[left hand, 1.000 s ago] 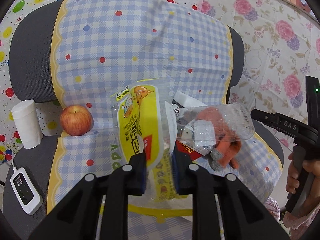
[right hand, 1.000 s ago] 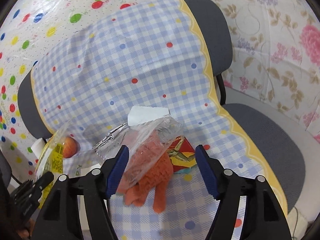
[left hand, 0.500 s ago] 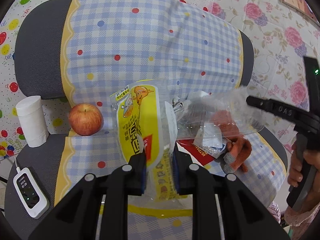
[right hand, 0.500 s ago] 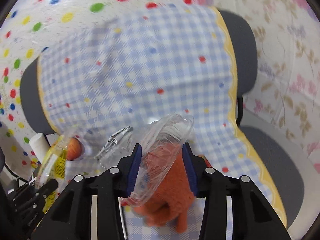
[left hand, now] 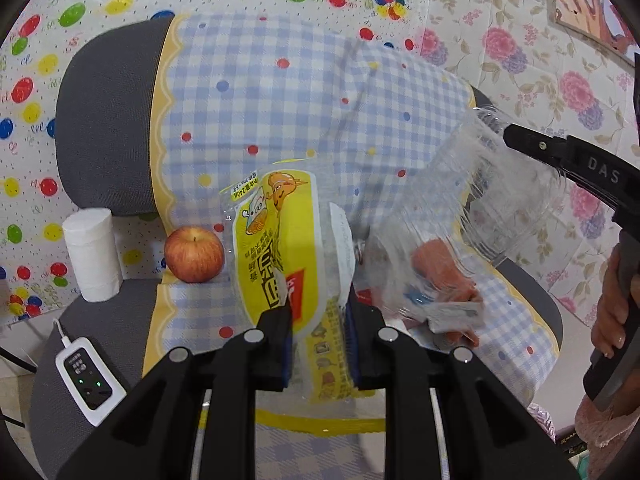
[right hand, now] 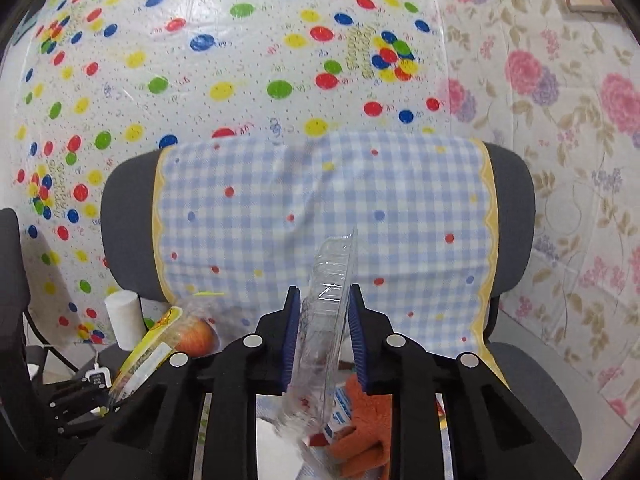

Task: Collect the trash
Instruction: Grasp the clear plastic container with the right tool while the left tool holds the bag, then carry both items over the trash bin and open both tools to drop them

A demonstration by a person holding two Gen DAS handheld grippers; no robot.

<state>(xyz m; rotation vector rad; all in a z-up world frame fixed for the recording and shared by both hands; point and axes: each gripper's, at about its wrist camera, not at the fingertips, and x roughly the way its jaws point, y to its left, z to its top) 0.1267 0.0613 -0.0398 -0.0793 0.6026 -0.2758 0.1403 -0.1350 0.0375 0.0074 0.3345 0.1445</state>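
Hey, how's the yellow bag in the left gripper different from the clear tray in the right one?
The yellow bag is printed with cartoon art and text; the clear tray is see-through and unprinted. The bag looks like soft film, the tray like stiff ribbed plastic. In the left wrist view the bag looks sharp while the tray is motion-blurred. Shared: each is pinched between shut fingers, the bag by the left gripper, the tray by the right gripper.

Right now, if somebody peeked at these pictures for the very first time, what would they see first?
Probably the bright yellow snack wrapper, pinched between the left gripper fingers right in the middle. Next, the crinkly clear plastic container squeezed upright in the right gripper, held up in front of the blue checked cloth on the chair back. A red apple sits on the seat, left of the wrapper.
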